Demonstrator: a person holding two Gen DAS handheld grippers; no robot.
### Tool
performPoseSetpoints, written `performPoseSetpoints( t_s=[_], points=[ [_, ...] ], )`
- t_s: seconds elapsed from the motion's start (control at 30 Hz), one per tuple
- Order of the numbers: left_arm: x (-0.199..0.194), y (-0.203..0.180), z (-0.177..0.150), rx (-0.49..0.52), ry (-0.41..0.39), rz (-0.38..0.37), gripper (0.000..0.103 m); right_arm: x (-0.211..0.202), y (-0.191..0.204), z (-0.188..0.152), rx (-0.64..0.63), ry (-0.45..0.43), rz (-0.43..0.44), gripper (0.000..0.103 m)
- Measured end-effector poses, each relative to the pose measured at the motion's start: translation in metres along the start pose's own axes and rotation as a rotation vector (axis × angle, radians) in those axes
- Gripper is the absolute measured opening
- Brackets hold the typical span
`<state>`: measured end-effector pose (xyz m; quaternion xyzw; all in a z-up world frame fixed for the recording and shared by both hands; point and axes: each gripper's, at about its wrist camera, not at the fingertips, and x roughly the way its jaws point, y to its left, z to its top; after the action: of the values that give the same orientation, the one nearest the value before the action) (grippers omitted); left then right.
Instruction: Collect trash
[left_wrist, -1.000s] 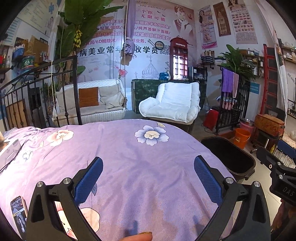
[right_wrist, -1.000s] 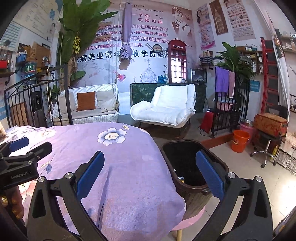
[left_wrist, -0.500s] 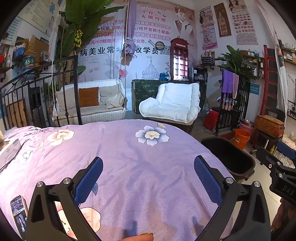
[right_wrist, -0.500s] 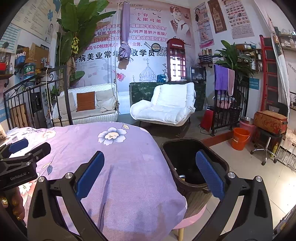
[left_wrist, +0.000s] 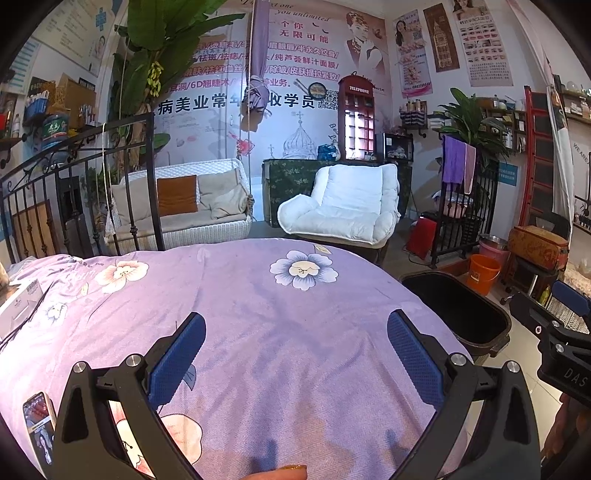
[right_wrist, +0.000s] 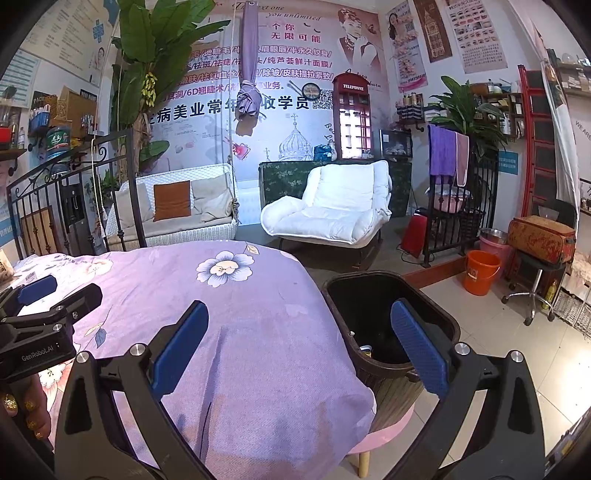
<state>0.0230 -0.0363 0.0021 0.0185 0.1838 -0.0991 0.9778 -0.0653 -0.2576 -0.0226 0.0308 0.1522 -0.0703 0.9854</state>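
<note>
A dark brown trash bin (right_wrist: 436, 314) stands beside the right edge of a round table with a purple flowered cloth (right_wrist: 240, 314); a can-like item lies inside it (right_wrist: 365, 349). The bin also shows in the left wrist view (left_wrist: 480, 310). My left gripper (left_wrist: 295, 332) is open and empty over the cloth (left_wrist: 295, 325). My right gripper (right_wrist: 297, 328) is open and empty, over the table's right edge and the bin. No loose trash shows on the cloth.
A phone (left_wrist: 37, 421) lies at the table's near left edge and a white box (left_wrist: 20, 302) at the far left. An orange bucket (right_wrist: 480, 271), a stool (right_wrist: 535, 291), a white armchair (right_wrist: 332, 206) and a swing sofa (right_wrist: 173, 210) stand beyond.
Both grippers stay open and almost still. The right wrist view has shifted very slightly.
</note>
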Motion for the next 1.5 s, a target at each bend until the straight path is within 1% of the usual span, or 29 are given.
performPoseSetpoints(
  t_s=[1.5],
  points=[
    [0.0000,-0.0018,0.0016,0.005,0.004,-0.004,0.098,0.0060,0.0030,-0.0053,0.008,0.011,0.003,0.098]
  ],
)
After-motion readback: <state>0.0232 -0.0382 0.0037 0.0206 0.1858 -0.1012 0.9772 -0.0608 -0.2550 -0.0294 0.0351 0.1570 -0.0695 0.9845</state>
